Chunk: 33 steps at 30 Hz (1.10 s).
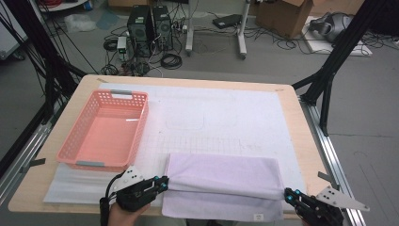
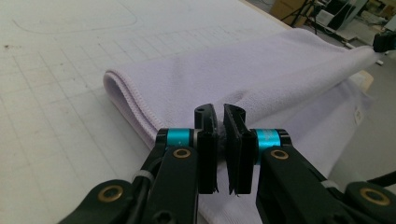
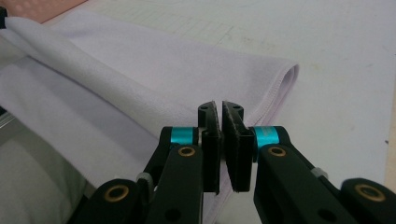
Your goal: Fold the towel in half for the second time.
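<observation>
Two grippers clamped on one lilac towel (image 1: 221, 176), which lies folded at the near table edge. Left gripper (image 1: 162, 182) pinches its near-left corner, right gripper (image 1: 288, 197) the near-right corner, with the cloth stretched between them (lower layer hangs over the edge). Pink basket (image 1: 104, 129) sits well apart, far-left.

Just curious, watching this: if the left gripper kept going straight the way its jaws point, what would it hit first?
The lavender towel itself: the left gripper is already shut on its near corner, pointing along the fold toward the right gripper, which is shut on the other end. Beyond the cloth, depth is hard to judge.
</observation>
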Available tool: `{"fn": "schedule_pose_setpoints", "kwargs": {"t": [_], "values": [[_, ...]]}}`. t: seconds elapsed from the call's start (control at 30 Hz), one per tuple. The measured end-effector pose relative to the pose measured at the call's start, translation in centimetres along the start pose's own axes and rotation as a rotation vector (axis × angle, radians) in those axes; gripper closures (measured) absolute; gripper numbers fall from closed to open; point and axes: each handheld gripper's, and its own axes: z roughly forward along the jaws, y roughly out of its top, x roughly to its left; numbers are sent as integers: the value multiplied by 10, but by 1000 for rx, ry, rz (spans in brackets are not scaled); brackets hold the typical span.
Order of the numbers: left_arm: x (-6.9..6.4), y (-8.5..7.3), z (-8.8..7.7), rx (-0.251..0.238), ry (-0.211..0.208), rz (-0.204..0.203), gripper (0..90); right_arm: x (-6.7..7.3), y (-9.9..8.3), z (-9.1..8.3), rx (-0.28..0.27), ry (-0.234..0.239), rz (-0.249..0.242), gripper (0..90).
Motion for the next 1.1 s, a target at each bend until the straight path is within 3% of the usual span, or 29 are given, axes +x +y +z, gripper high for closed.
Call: {"fn": "schedule_pose_setpoints", "kwargs": {"t": [0.1,0.13,0.2,0.23,0.33,0.4,0.6,0.67,0.73,0.8,0.9,1.0,1.03,1.1], "values": [[-5,-6,-3,23,-22,8,826,2,-5,-3,23,6,10,854],[-5,-7,-3,24,-27,15,795,1,-7,-2,44,7,20,815],[-2,-4,0,7,-10,3,545,0,-9,1,63,-48,42,596],[0,-1,2,-8,6,-5,491,-3,-9,2,52,-70,57,570],[8,9,7,-33,35,-37,470,-13,-5,5,5,-102,93,557],[12,12,13,-24,58,-34,465,-18,0,11,-2,-112,90,557],[27,16,32,25,84,-65,441,-24,8,46,76,-133,32,567],[31,18,36,38,84,-64,441,-27,12,54,86,-129,15,630],[34,19,42,43,78,-64,445,-29,17,62,91,-120,-16,776],[37,21,46,52,76,-53,461,-31,22,71,93,-103,-43,852],[42,23,55,72,64,-36,534,-36,26,86,106,-82,-48,855],[47,26,61,88,108,-40,651,-45,26,101,165,-135,-65,867],[50,27,63,93,119,-44,651,-49,27,102,153,-132,-47,865],[55,29,66,95,121,-47,630,-51,31,101,151,-202,-47,788]]}}
